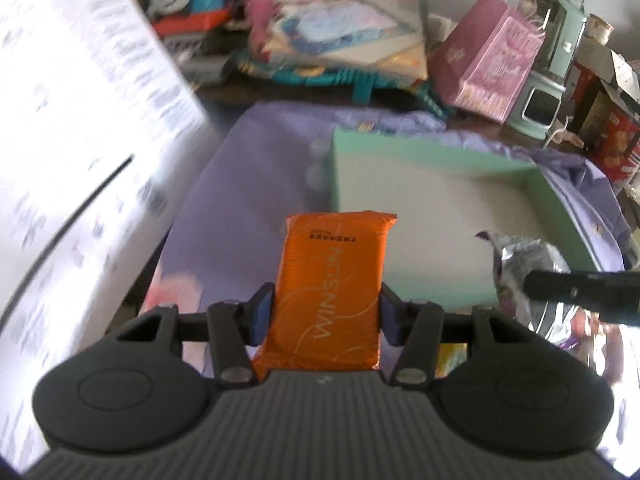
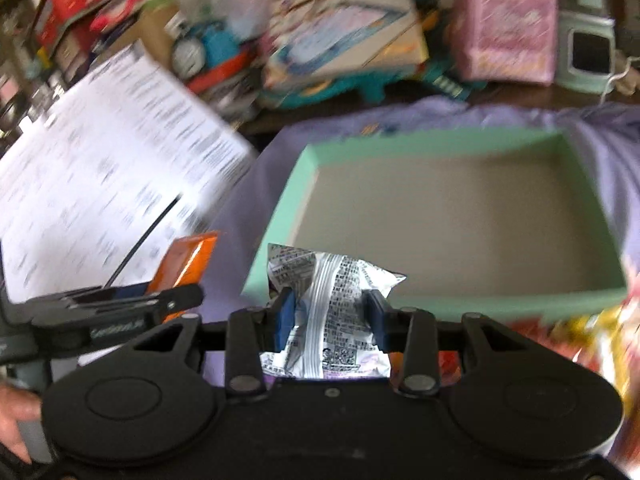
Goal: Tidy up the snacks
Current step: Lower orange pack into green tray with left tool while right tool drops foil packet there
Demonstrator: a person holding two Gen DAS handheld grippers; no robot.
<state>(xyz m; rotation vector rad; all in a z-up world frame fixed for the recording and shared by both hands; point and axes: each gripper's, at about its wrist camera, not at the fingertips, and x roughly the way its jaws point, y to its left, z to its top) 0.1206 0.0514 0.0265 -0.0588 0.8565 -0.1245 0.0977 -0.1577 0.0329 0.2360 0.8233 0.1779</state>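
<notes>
My left gripper (image 1: 326, 312) is shut on an orange WINSUN packet (image 1: 332, 280), blue pads pressing both long sides, held above the purple cloth. My right gripper (image 2: 330, 314) is shut on a crinkled silver snack bag (image 2: 332, 304) with printed text and a purple bottom edge. A mint green shallow box (image 2: 440, 216) lies open and bare inside, just beyond both grippers. In the left wrist view the silver bag (image 1: 524, 264) and the right gripper's black finger (image 1: 580, 286) show at the right, over the box (image 1: 432, 184). The orange packet (image 2: 188, 260) appears at the left in the right wrist view.
A white printed box (image 1: 80, 128) stands at the left. Toys, a pink gift bag (image 1: 488, 60) and a pale green appliance (image 1: 548, 80) crowd the back. Colourful snack packets (image 2: 592, 328) lie at the near right on the purple cloth (image 1: 248, 168). A hand (image 2: 16, 424) shows at the lower left.
</notes>
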